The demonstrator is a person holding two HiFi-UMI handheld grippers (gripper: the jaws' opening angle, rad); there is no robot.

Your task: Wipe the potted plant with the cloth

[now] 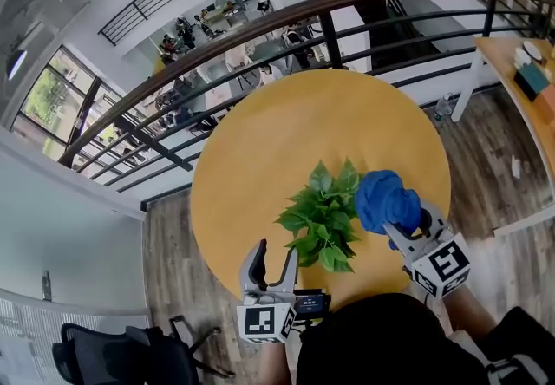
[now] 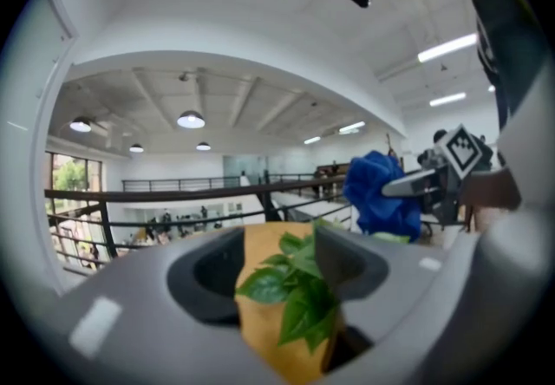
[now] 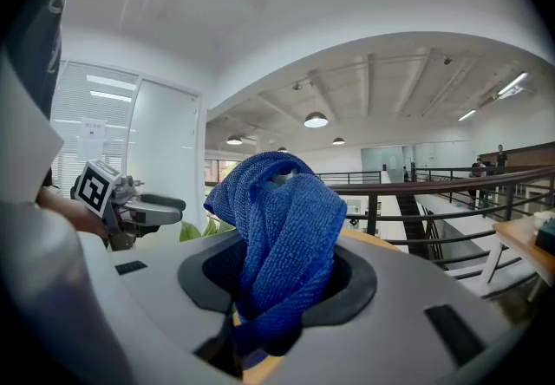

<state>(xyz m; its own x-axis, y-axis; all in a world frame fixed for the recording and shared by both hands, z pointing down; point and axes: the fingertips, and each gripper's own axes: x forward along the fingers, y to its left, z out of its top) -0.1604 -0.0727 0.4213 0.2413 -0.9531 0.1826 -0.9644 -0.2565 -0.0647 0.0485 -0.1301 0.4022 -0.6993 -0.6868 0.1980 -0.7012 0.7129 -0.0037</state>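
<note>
A small potted plant [image 1: 323, 218] with green leaves stands near the front of the round yellow table [image 1: 260, 149]. My left gripper [image 1: 274, 253] is just left of the plant and open. In the left gripper view some plant leaves [image 2: 295, 288] lie in the gap between its jaws, and the pads do not press on them. My right gripper [image 1: 406, 227] is shut on a bunched blue cloth [image 1: 386, 199], which it holds against the plant's right side. The blue cloth [image 3: 282, 236] fills the jaws in the right gripper view, with a leaf [image 3: 195, 230] behind it. The pot is hidden under the leaves.
A black curved railing [image 1: 286, 15] runs round the far side of the table, with a drop to a lower floor behind it. A second wooden table [image 1: 520, 88] with small items stands at the right. A black office chair [image 1: 113, 353] is at the lower left.
</note>
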